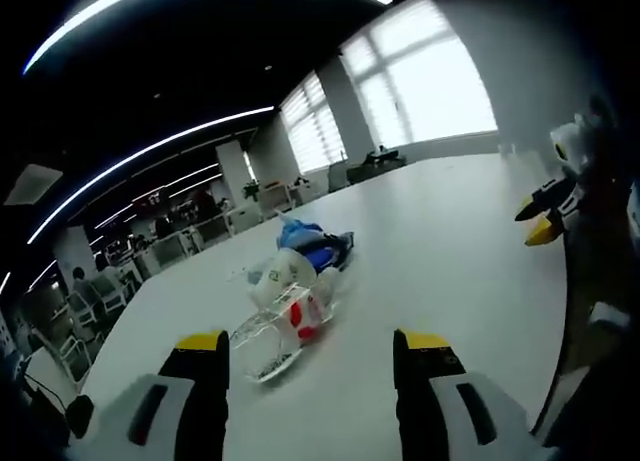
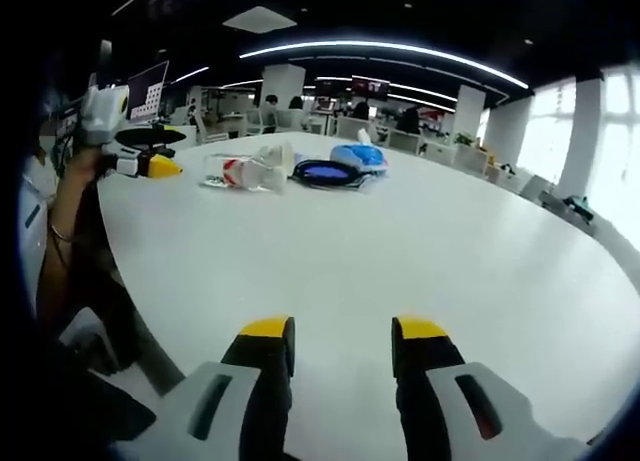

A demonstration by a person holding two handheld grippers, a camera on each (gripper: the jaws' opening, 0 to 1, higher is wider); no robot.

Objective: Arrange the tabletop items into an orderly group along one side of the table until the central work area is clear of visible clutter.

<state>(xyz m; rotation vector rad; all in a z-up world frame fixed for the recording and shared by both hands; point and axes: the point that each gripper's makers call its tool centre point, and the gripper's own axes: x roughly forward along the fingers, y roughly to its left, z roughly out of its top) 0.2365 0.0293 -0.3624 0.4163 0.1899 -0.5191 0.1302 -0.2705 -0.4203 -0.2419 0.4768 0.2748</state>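
Left gripper view: the left hand-held gripper (image 1: 312, 366), jaws apart and empty, faces a clear wire-like rack (image 1: 268, 333), white bottle (image 1: 281, 282) and blue pouch (image 1: 315, 246) mid-table (image 1: 450, 241). Approach low, grasping one item.

Right gripper view: the right hand-held gripper (image 2: 343, 356), likewise apart, hovers near the table's edge; the cluster lies across it, nothing between.

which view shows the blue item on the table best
The right gripper view: the blue item sits clear beside a dark ring, its rounded top visible. In the left gripper view the same blue item lies behind the clear plastic packs, partly covered, so its shape is harder to read.
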